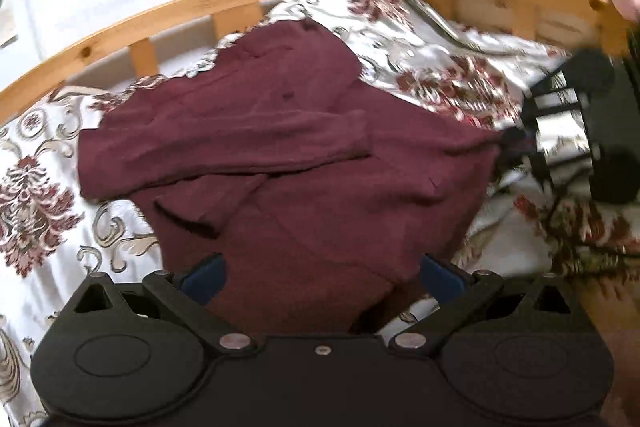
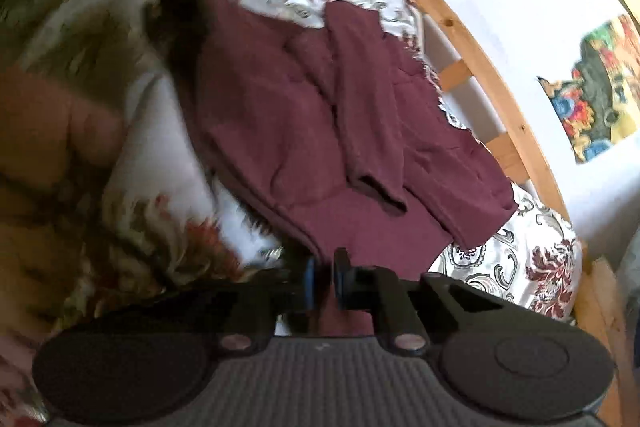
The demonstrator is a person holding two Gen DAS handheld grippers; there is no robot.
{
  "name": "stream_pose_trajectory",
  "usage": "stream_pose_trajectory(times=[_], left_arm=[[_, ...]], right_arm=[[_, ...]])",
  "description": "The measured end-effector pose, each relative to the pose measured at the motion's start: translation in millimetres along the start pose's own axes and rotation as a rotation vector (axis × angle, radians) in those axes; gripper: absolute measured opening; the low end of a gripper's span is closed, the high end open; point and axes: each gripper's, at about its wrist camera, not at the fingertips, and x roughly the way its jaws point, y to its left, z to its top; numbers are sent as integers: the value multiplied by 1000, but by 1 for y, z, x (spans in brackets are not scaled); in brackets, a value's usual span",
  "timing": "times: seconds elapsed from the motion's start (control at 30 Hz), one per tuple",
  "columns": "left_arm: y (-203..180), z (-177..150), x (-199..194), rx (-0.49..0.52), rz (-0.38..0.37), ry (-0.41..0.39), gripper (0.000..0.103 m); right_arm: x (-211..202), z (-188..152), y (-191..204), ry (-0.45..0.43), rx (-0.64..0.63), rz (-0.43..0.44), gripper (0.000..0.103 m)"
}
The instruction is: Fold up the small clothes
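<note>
A maroon garment (image 1: 288,163) is found spread on a floral bedcover (image 1: 36,187), just inside the wooden bed rail (image 1: 132,23). One sleeve (image 1: 224,143) is laid across the body of the garment, and a second, shorter fold of sleeve (image 1: 200,203) is seen beneath it, on the side farther from the rail.

The left gripper (image 1: 320,279) is positioned over the garment edge farthest from the rail. Its blue-padded fingers (image 1: 204,279) are spread wide, with maroon cloth lying between and below them; no grasp is made. Whether the pads touch the cloth cannot be determined.

The right gripper (image 2: 322,283) is recorded at another edge of the garment (image 2: 304,131). Its jaws are drawn nearly together, with only a narrow gap, and maroon fabric is seen running up between the blue pads (image 2: 309,281); the cloth appears to be pinched there. In the left wrist view the same gripper (image 1: 516,143) is seen, blurred, at the corner of the garment, along the rail from the folded sleeve.

Beyond the rail, a white wall (image 2: 520,39) is observed with colourful pictures (image 2: 592,95) fixed to it. Both views are affected by motion blur away from the garment.
</note>
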Motion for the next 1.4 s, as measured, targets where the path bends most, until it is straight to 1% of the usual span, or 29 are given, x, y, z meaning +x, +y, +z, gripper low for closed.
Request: stream_pose_trajectory(times=[0.1,0.2,0.37,0.43,0.53,0.57,0.6,0.63,0.7,0.73,0.8,0.93,1.03,1.07,1.1,1.17,1.27,1.33,1.37,1.4], left_arm=[[-6,-1,8,34,-16,21,102],[-12,-3,18,77,-9,36,102],[-28,-5,35,167,53,43,102],[-31,-3,39,188,96,37,102],[-32,0,39,208,173,20,94],[-30,1,38,209,196,13,89],[-29,1,36,208,213,8,82],[-28,1,34,206,235,6,73],[-26,1,28,212,262,1,67],[-26,0,25,220,282,-3,65],[-29,-2,18,243,311,-1,57],[-28,-6,9,256,378,11,54],[-18,-3,6,212,421,29,50],[-13,-2,5,188,432,34,48],[-9,-1,5,166,443,40,42],[0,1,4,122,456,51,39],[7,1,1,88,480,57,39],[11,0,-1,68,488,50,32],[13,0,-3,60,490,49,25],[14,0,-3,54,494,47,21]], right_arm=[[-3,12,-27,-13,121,29,8],[-4,24,-61,-24,262,70,8],[-9,35,-105,-36,444,120,8],[-11,37,-116,-42,492,132,8],[-14,39,-128,-53,539,134,8],[-16,39,-130,-58,545,130,8],[-16,39,-132,-61,548,125,8],[-17,39,-132,-63,553,120,8],[-18,38,-134,-66,565,114,8],[-19,38,-133,-67,565,109,8],[-21,37,-133,-69,565,96,8],[-25,34,-134,-76,592,75,8],[-26,31,-139,-80,615,60,7],[-26,30,-141,-81,626,57,8],[-26,29,-143,-82,636,57,7],[-26,28,-144,-81,647,52,7],[-26,26,-144,-79,650,46,7],[-26,25,-142,-77,649,46,7],[-26,25,-141,-75,642,43,7],[-26,25,-139,-73,631,38,7]])
